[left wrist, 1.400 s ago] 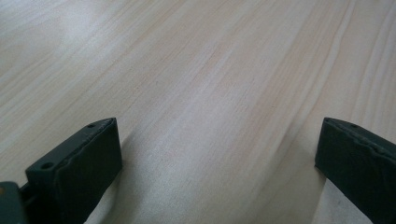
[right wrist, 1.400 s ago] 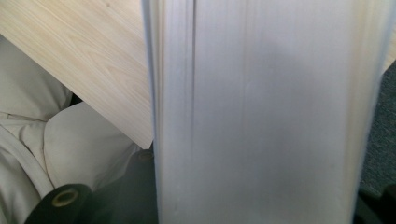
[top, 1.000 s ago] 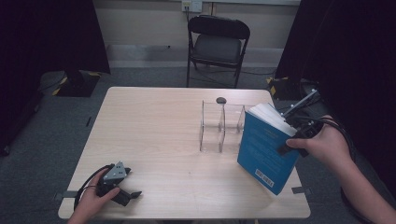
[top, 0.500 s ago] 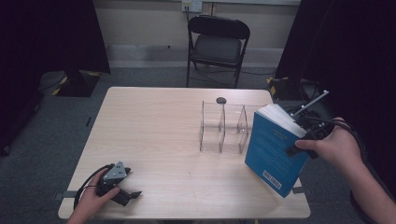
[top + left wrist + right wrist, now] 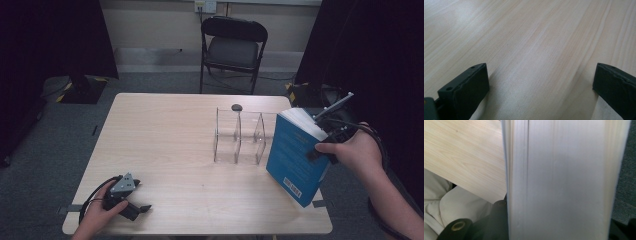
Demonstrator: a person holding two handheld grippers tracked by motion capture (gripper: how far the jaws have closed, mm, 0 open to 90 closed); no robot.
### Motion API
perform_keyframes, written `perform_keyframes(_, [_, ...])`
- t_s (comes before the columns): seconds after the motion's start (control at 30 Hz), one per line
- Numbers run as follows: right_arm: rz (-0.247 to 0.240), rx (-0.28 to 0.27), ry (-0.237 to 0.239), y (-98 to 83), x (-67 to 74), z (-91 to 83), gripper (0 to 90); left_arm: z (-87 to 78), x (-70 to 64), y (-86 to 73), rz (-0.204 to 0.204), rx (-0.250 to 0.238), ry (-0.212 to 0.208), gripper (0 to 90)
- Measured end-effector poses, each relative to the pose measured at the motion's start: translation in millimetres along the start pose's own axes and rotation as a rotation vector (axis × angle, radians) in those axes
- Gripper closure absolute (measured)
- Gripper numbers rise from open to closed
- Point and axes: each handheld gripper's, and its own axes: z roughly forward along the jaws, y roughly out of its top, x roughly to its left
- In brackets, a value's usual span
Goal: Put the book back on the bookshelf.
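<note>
Centrally, at the right edge of the tabletop, the right gripper is holding a thick blue book clear of the wood, its jaws clamped across the block of pages. The book is standing nearly upright and tilting, with its top leaning toward the far side and its lower corner, the one bearing a white barcode label, hanging over the near right corner of the tabletop. In the right gripper view the pale page edges of the book are running upward between the two black jaws, and a strip of tabletop is showing beside them. The right hand is wrapping around the gripper body beyond the table's right edge.

Just beside the book, toward the middle of the tabletop, a clear acrylic rack is standing upright with its dividers forming slots; whether the book is touching it cannot be told. A small dark round object is lying at the rack's far side.

At the near left corner, the left gripper is resting on the wood under the left hand. In the left gripper view its jaws are standing wide apart with bare tabletop between them.

Beyond the far edge a black folding chair is standing on grey floor.
</note>
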Motion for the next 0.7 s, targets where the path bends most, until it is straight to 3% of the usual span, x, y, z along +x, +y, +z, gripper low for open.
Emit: perform_keyframes(0.7, [0.061, -0.042, -0.009, 30.3, 0.0, 6.3, 61.6, 0.0, 0.4, 0.0, 0.003, -0.001, -0.003, 0.0])
